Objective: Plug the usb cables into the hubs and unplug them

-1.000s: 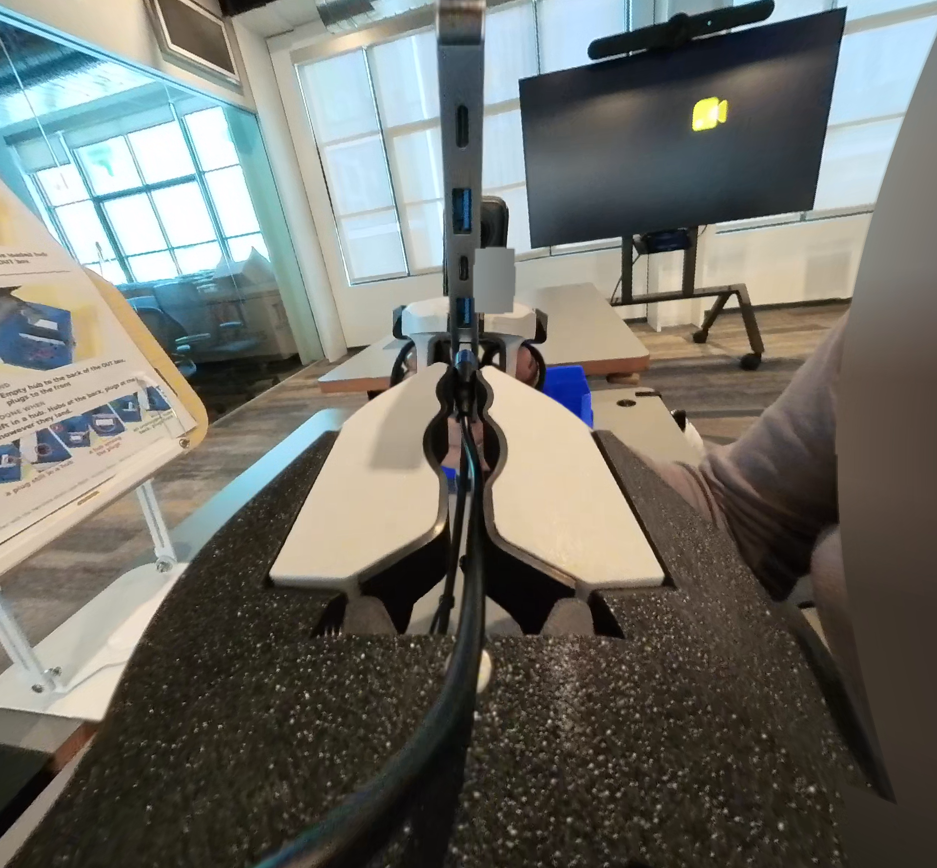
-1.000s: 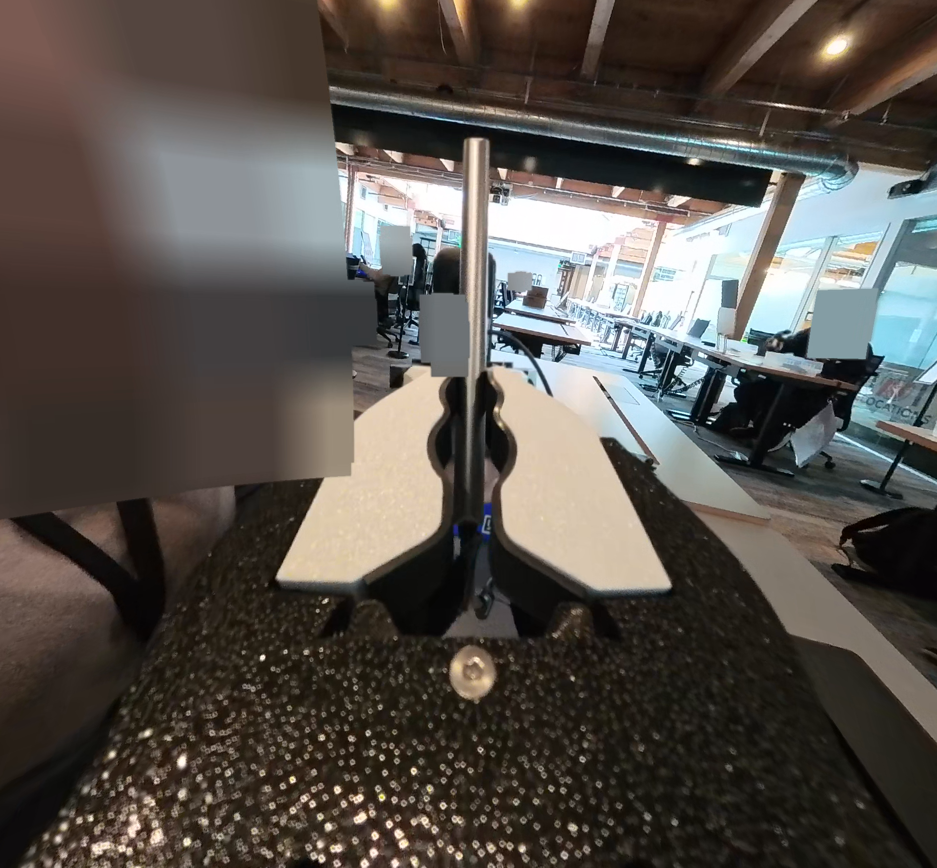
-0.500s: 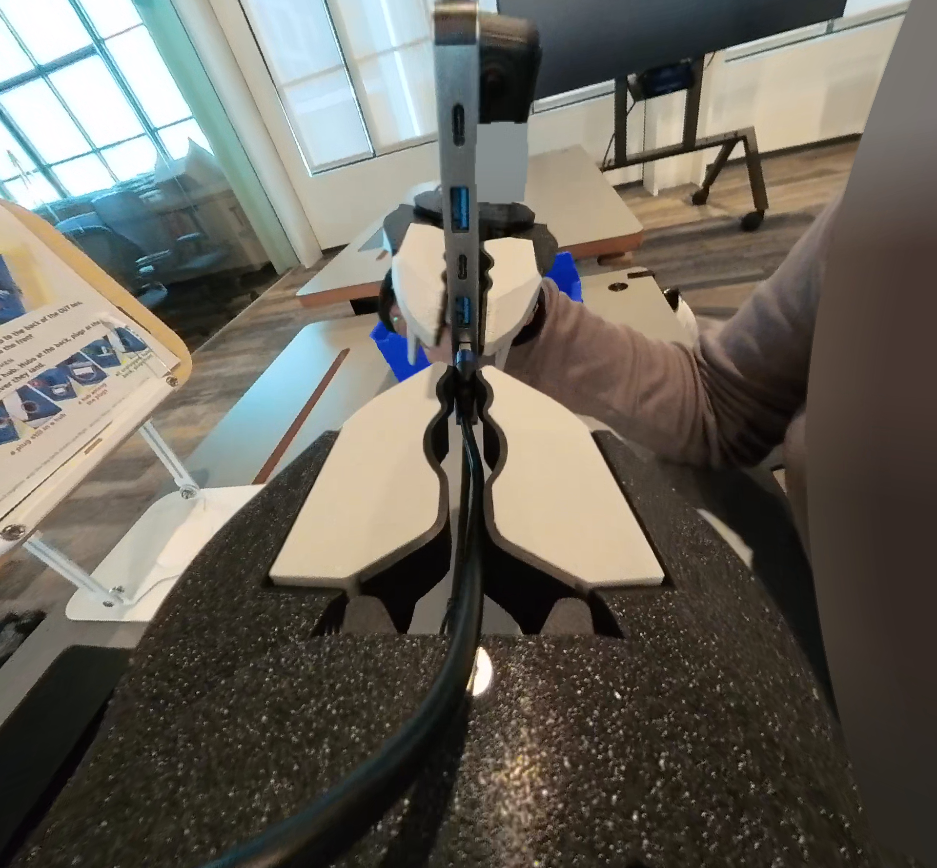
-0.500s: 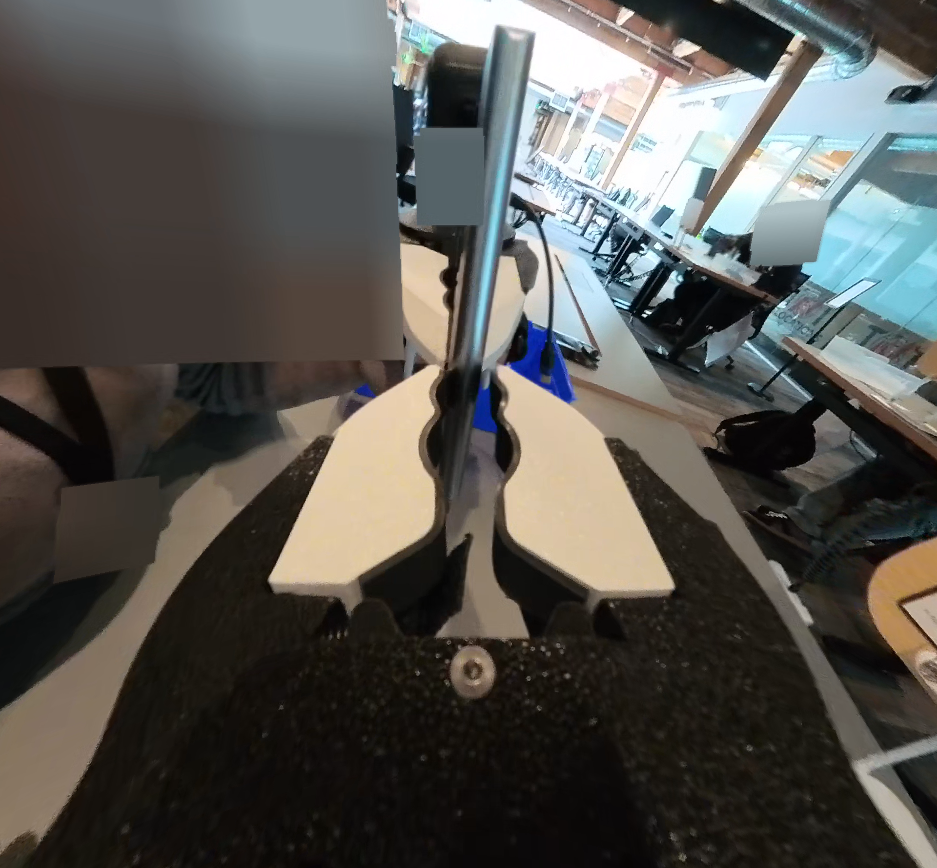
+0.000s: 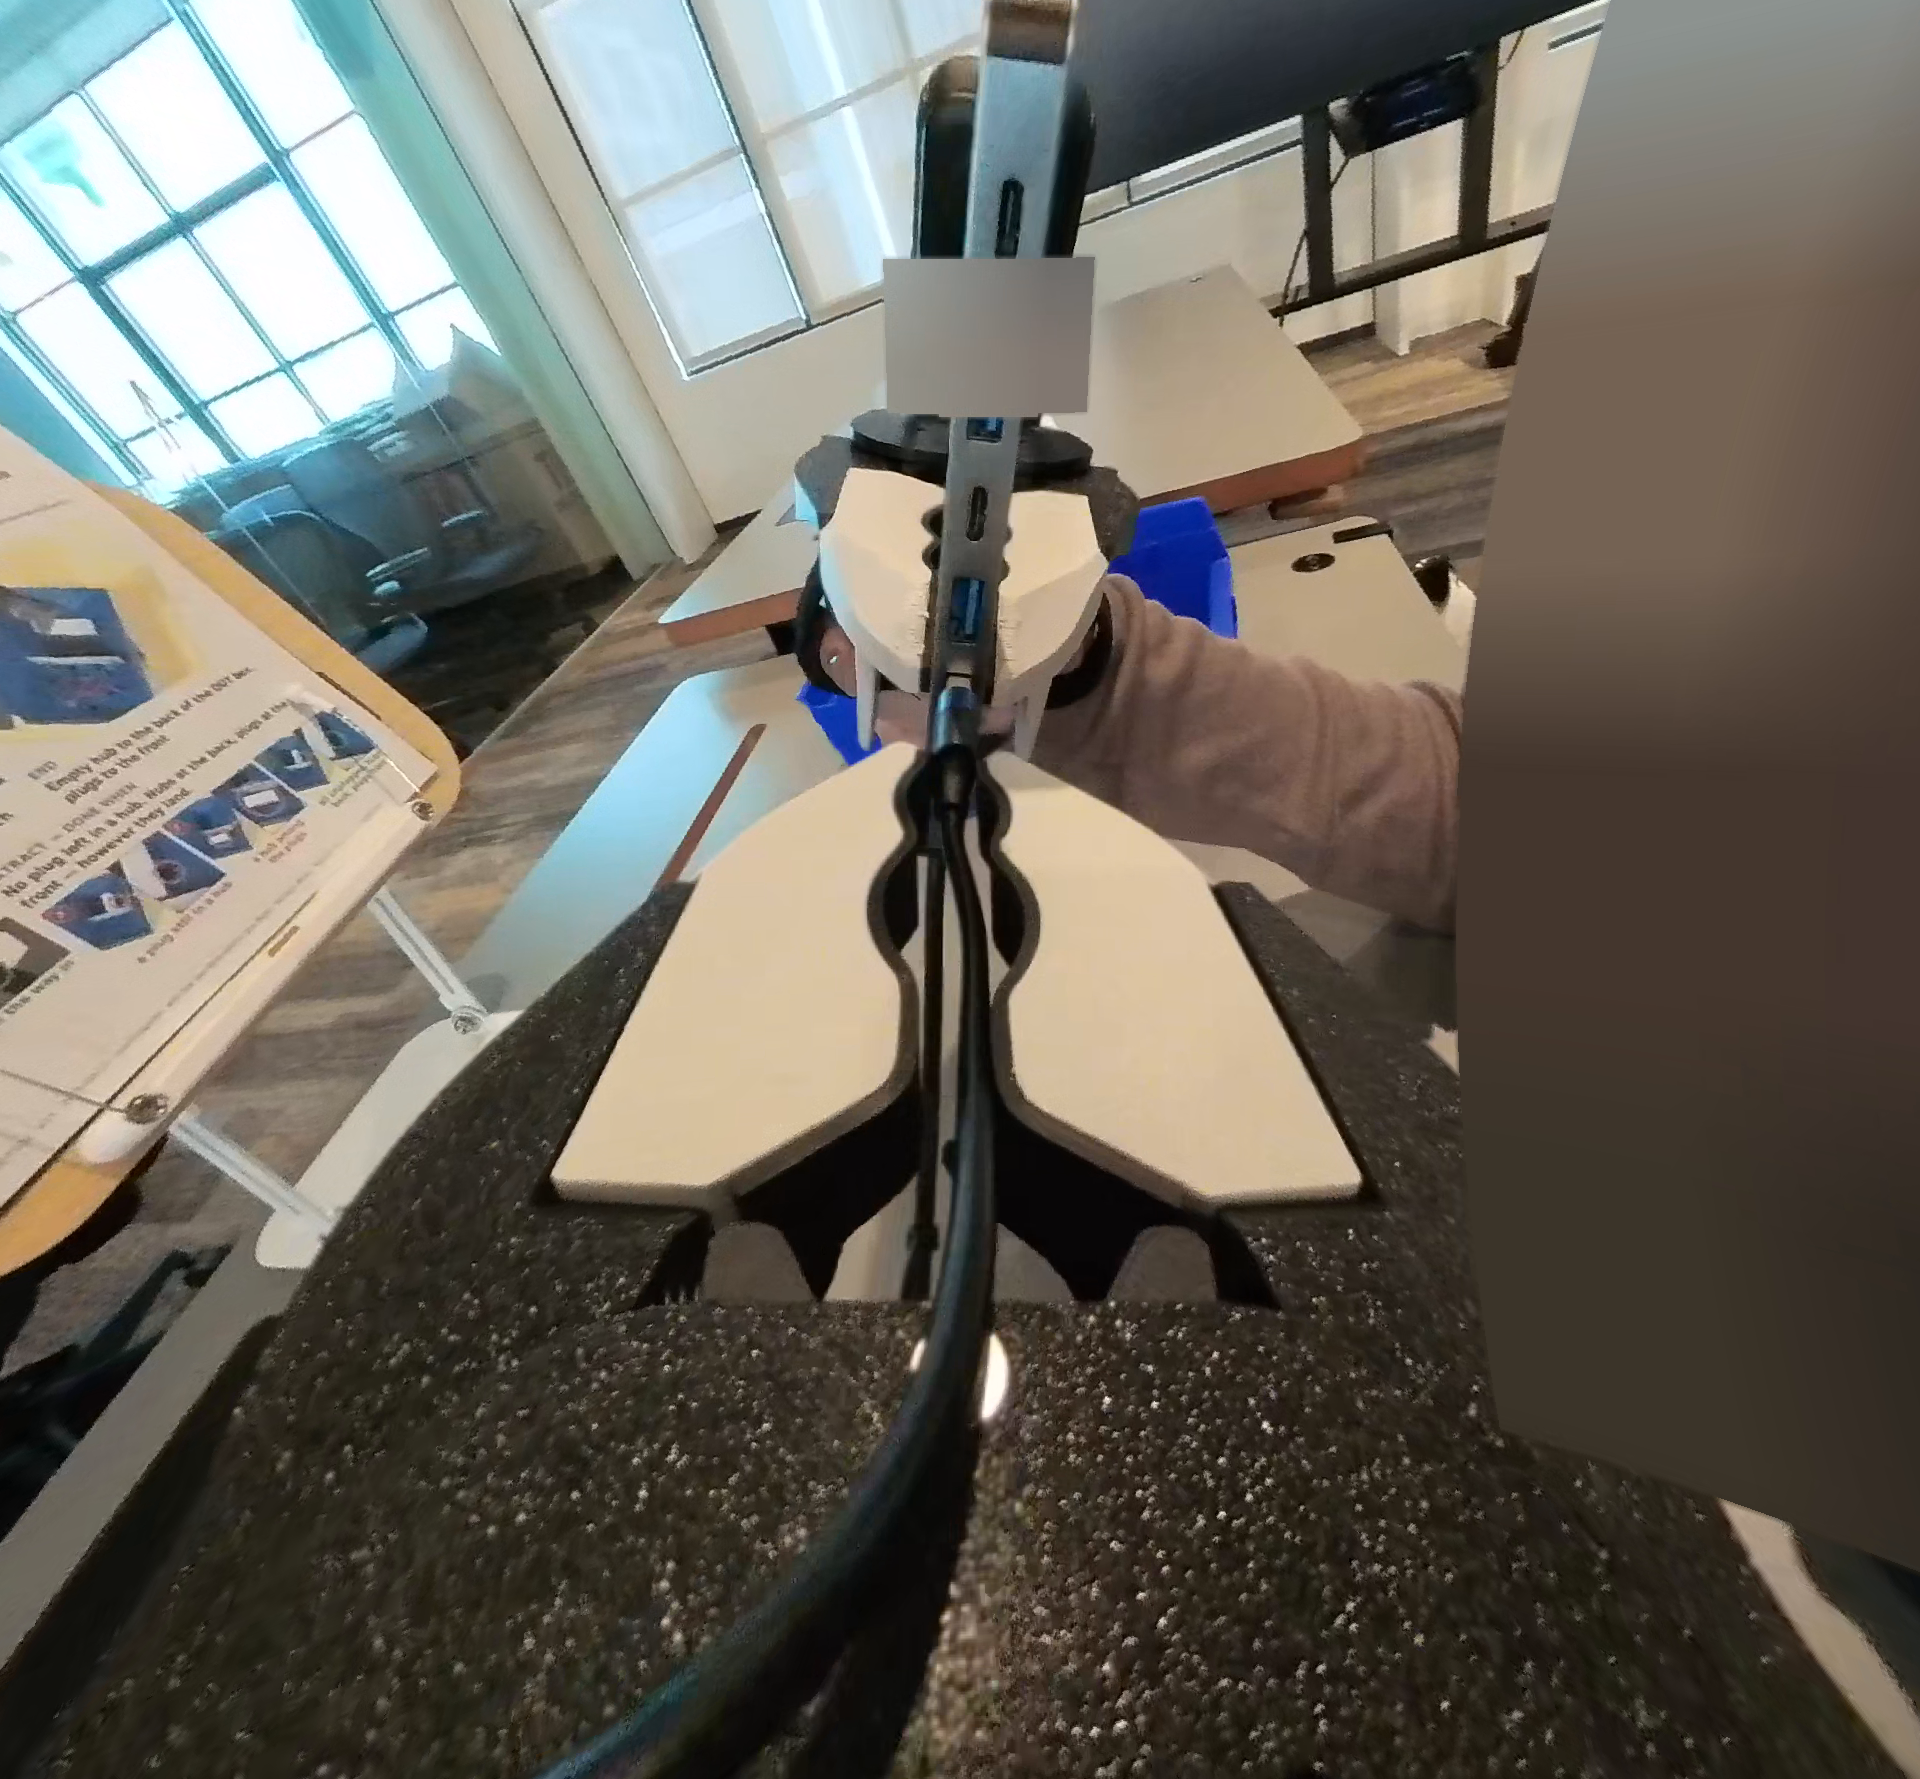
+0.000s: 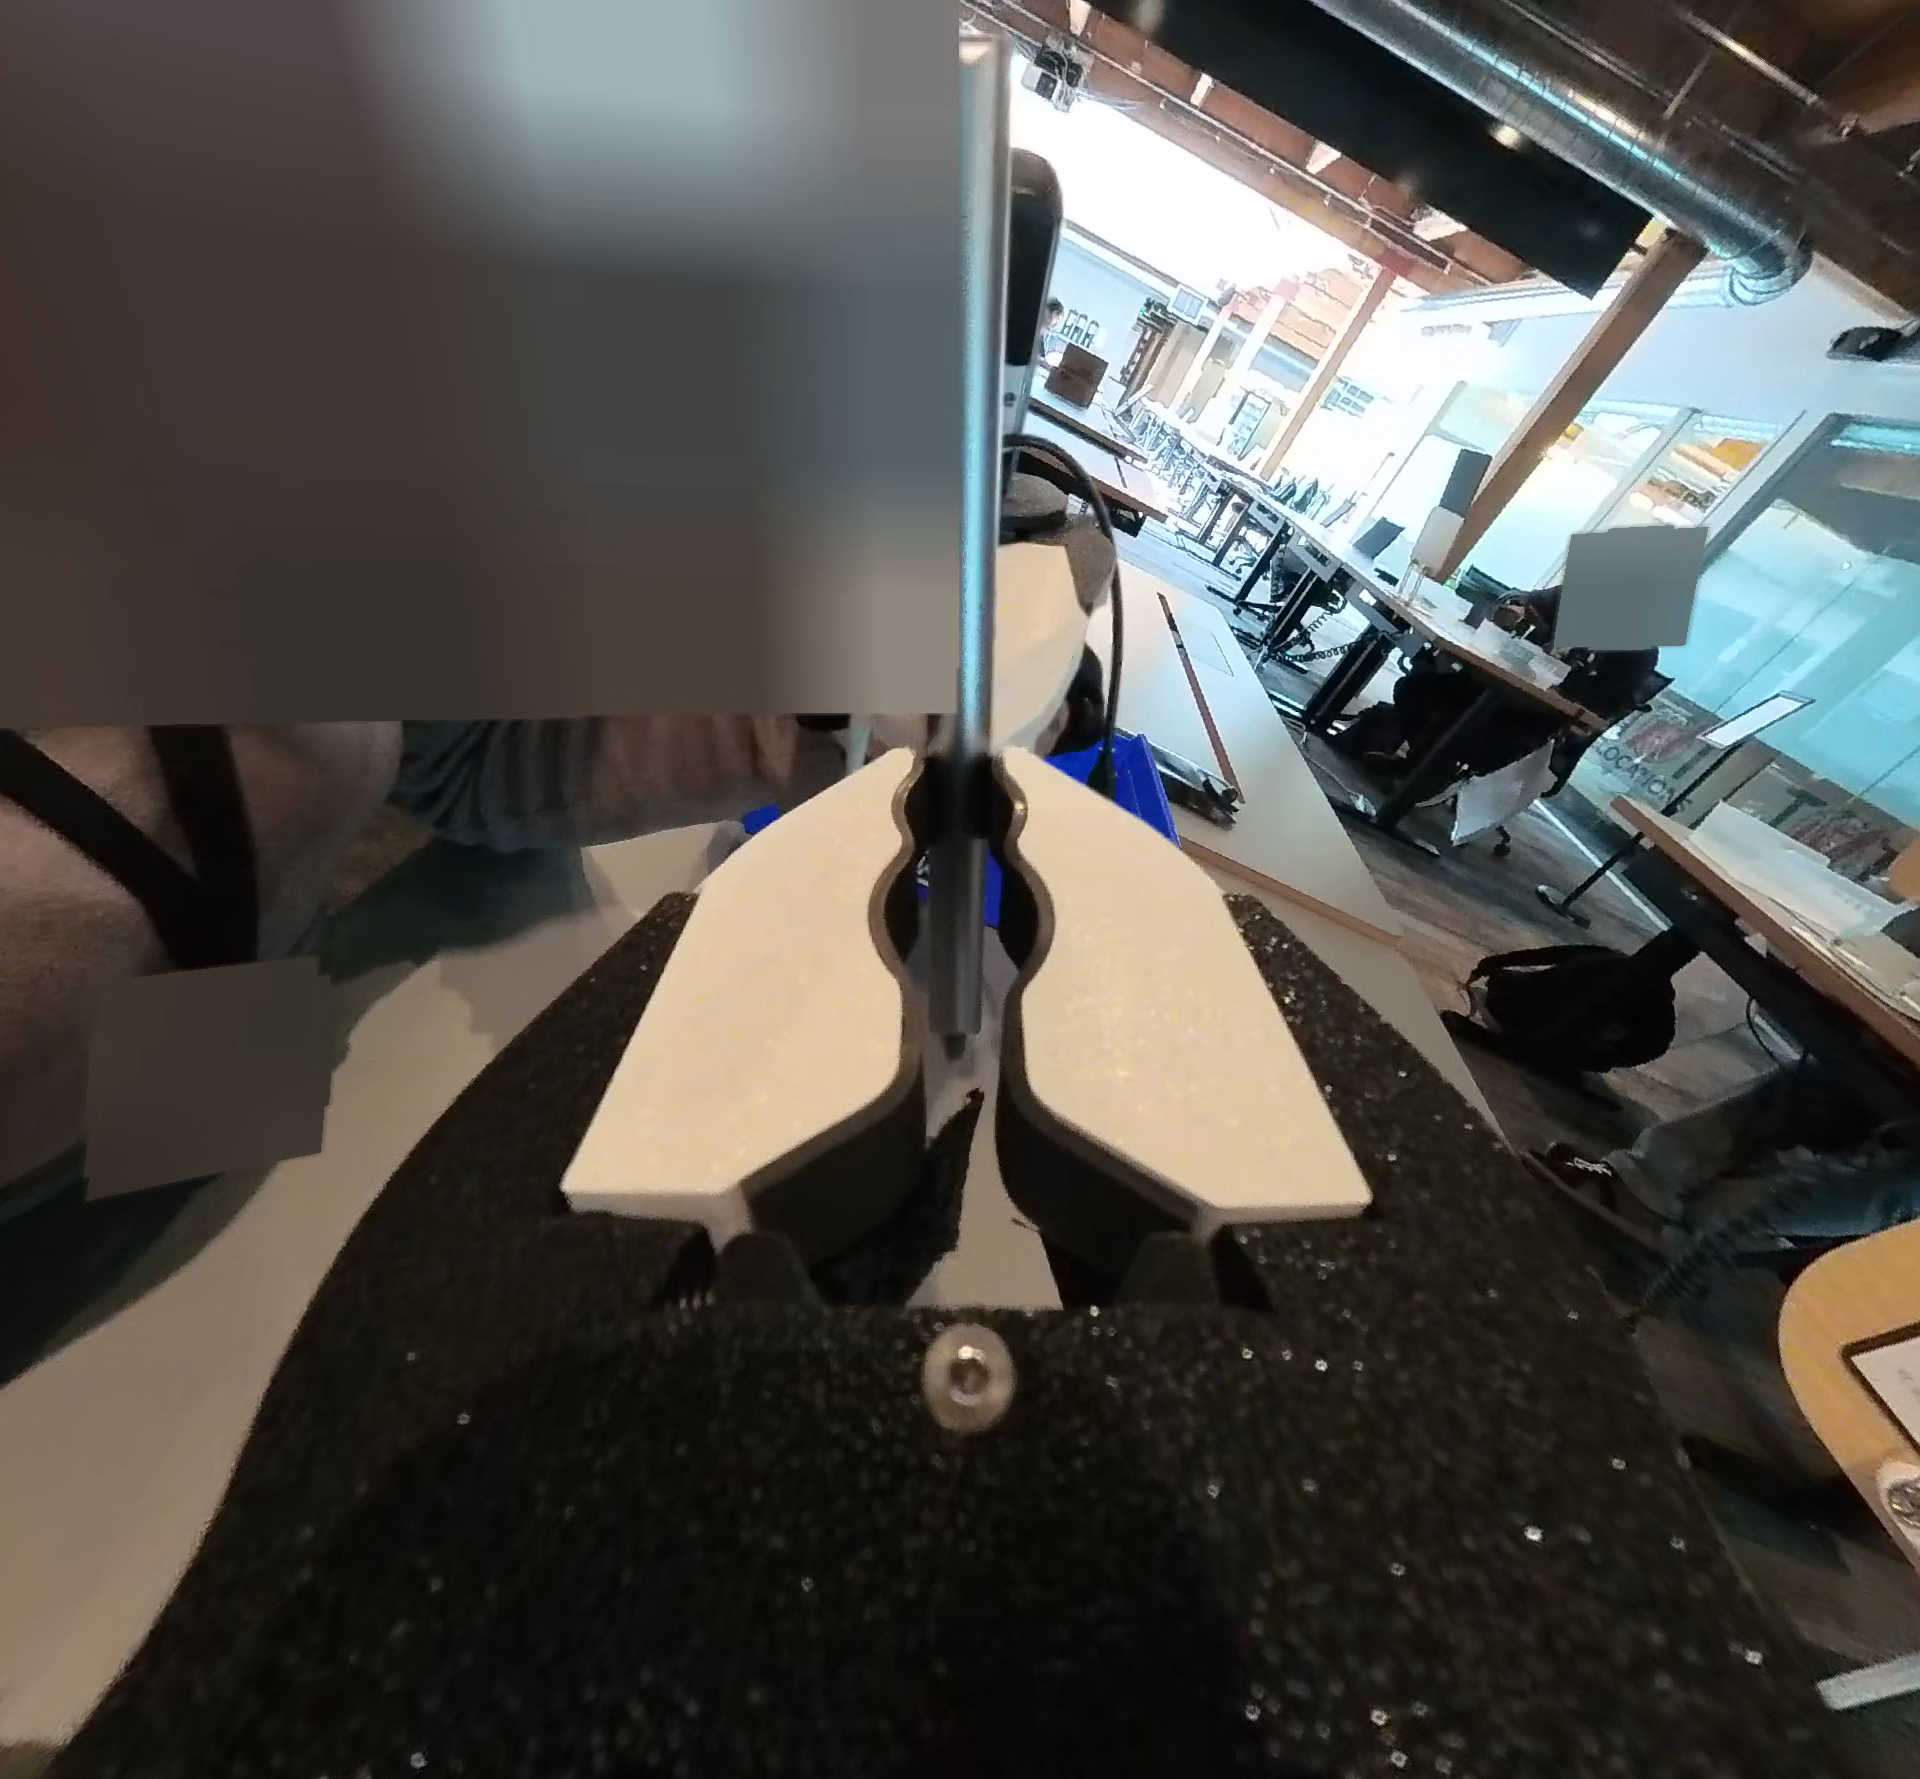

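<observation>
A slim grey hub (image 5: 1023, 119) stands upright with several ports down its side. My right gripper (image 5: 951, 685) faces the left wrist camera and is shut on the hub's lower part. In the right wrist view it (image 6: 961, 773) clamps the hub (image 6: 982, 399), seen edge-on. My left gripper (image 5: 951, 773) is shut on a black USB cable (image 5: 961, 1054). The cable's plug (image 5: 956, 706) meets the hub's bottom end. I cannot tell if it is seated. One white finger (image 6: 1044, 628) of the left gripper shows behind the hub.
An instruction board (image 5: 208, 794) on a stand is at the left. A blue bin (image 5: 1179, 566) sits on the white table (image 5: 623, 846) behind the grippers. A person's sleeve (image 5: 1247, 763) reaches in from the right. Desks and a backpack (image 6: 1579, 1002) lie off to the right. My left and right fingertips are right by each other.
Both grippers have tilted downward together, so the table and blue bin come into view and the big screen slides up. Both stay shut on the cable and the hub.
</observation>
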